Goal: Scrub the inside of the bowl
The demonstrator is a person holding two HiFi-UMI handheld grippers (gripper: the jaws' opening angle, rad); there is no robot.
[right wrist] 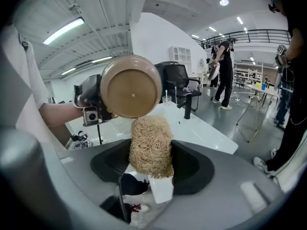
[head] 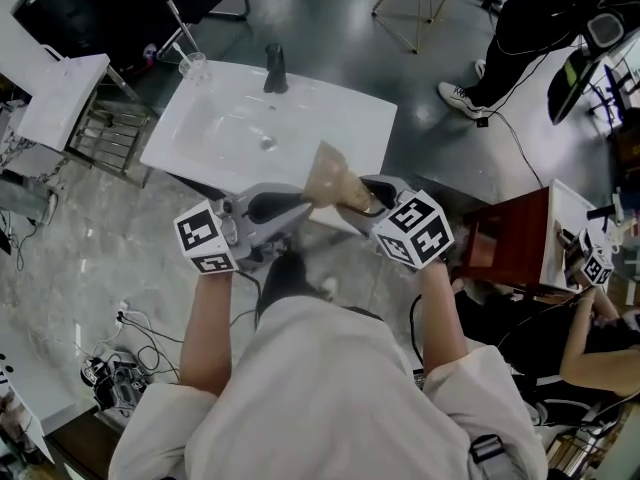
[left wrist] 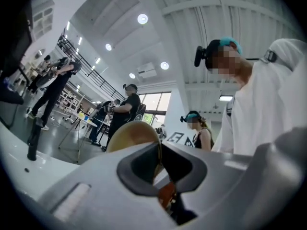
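While scrubbing is judged not yet begun, with the whole interior left, the smooth tan round bowl (head: 333, 176) is held tilted above the near edge of the white rectangular sink (head: 230, 118), its rim clamped by the left gripper (left wrist: 159, 163). A straw-coloured fibrous scrubber (right wrist: 151, 145) is gripped in the right gripper (right wrist: 151, 164), over that same edge.

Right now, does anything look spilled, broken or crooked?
Nothing spilled or broken. The bowl is tipped on its side only because the left gripper pinches its rim; the right gripper holds the scrubber.
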